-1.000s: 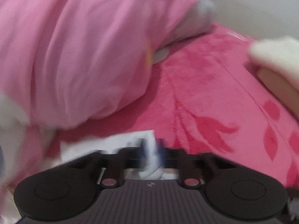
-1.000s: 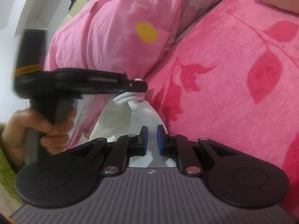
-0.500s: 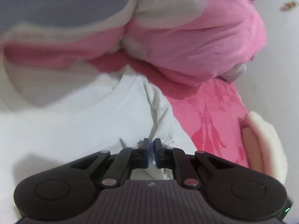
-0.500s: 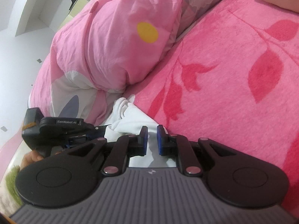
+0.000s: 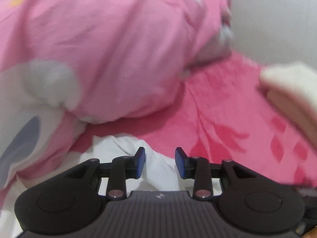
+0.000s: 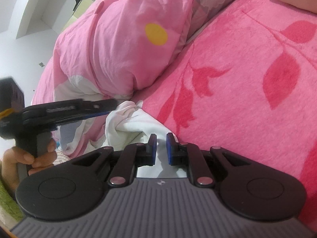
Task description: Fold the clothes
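A white garment lies bunched on the pink bedspread at the foot of the pink duvet. My left gripper hangs just over it with its jaws opening. White cloth shows in the gap, but the blue pads do not press on it. The right wrist view shows the left gripper side-on, its tips at the garment's crumpled far edge. My right gripper is shut on a fold of the garment's near part.
A puffy pink duvet with a flower print fills the far left. A cream pillow lies on the bedspread at the right. A hand holds the left gripper's handle. White walls and a cupboard stand behind.
The left gripper dipped low over the spread white garment while shut, then rose again toward the duvet, and its jaws have parted. The right gripper has kept still, shut on the cloth.
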{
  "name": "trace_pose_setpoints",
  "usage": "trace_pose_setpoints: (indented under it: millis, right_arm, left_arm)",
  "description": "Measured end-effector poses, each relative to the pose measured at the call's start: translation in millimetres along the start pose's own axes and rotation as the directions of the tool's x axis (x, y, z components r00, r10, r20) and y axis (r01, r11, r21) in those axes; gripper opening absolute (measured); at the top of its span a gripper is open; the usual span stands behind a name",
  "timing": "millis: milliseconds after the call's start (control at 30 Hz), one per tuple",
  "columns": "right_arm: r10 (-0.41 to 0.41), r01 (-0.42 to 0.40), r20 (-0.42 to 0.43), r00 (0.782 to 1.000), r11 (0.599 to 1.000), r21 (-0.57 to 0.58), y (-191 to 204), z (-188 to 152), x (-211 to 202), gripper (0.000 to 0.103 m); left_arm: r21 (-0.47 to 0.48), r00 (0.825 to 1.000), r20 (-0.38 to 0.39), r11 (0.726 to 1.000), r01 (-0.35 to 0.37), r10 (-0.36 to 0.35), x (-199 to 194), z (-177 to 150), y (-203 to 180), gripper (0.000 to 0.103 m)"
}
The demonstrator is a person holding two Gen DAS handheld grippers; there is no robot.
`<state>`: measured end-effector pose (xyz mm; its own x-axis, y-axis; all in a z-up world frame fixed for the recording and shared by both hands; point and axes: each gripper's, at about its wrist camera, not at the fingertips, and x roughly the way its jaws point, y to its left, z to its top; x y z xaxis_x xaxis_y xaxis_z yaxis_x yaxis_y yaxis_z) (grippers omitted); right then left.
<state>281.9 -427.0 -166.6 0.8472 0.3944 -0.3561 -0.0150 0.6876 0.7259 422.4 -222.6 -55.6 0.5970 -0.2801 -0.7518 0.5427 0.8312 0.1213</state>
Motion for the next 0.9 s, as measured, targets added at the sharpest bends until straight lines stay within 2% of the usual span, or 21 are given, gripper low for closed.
trace_pose_setpoints:
  millis: [67,133,233,267,333,367,433,500,600,633,667,767,800,900]
  right_arm:
    - [0.001,-0.001,0.0,1.0,1.0,0.001,0,0,0,0.008]
    - [0.001,-0.001,0.001,1.0,1.0,0.001,0,0,0,0.008]
    - [0.002,-0.002,0.001,1.0,1.0,0.002,0,0,0,0.008]
    - [0.002,-0.002,0.001,1.0,1.0,0.002,0,-1,0,0.008]
    - [0.003,-0.003,0.0,1.0,1.0,0.002,-1,0,0,0.008]
    - [0.003,-0.003,0.0,1.0,1.0,0.002,-1,0,0,0.008]
    - [0.004,-0.004,-0.001,1.0,1.0,0.002,-1,0,-1,0.008]
    - [0.005,-0.005,-0.001,1.0,1.0,0.002,-1,0,-1,0.008]
    - [0.011,-0.011,0.0,1.0,1.0,0.007,-2,0,-1,0.008]
    - [0.013,-0.013,0.001,1.0,1.0,0.009,-2,0,-1,0.008]
    - [0.015,-0.015,0.001,1.0,1.0,0.011,-2,0,-1,0.008]
    - [0.015,-0.015,0.0,1.0,1.0,0.013,-2,-1,-1,0.008]
    - [0.015,-0.015,0.0,1.0,1.0,0.014,-2,-1,-1,0.008]
    - [0.018,-0.018,0.0,1.0,1.0,0.018,-2,-1,-1,0.008]
  left_arm:
    - [0.021,0.996,-0.079,0.999,-0.037,0.039,14,1,-5,0.033]
    - [-0.021,0.992,-0.12,0.999,-0.043,0.04,20,-2,1,0.029]
    - [-0.104,0.991,-0.135,0.994,-0.036,0.022,19,-5,20,0.018]
    - [-0.126,0.99,-0.139,0.991,-0.041,0.023,18,-7,26,0.011]
    - [-0.199,0.99,-0.14,0.98,-0.018,-0.01,17,-12,44,0.008]
    - [-0.252,0.992,-0.12,0.968,0.017,-0.049,16,-14,55,0.007]
    - [-0.369,0.988,-0.053,0.923,0.112,-0.142,13,-17,77,0.006]
    - [-0.463,0.975,0.047,0.86,0.213,-0.216,10,-19,98,0.005]
    - [-0.525,0.933,0.207,0.77,0.361,-0.296,9,-19,116,0.005]
    - [-0.527,0.913,0.256,0.747,0.406,-0.316,11,-18,118,0.005]
    - [-0.517,0.897,0.296,0.735,0.439,-0.328,13,-18,117,0.005]
    - [-0.469,0.875,0.348,0.746,0.473,-0.336,28,-14,105,0.005]
    - [-0.459,0.876,0.352,0.755,0.468,-0.33,35,-12,102,0.005]
    - [-0.445,0.897,0.334,0.79,0.421,-0.289,56,-6,95,0.006]
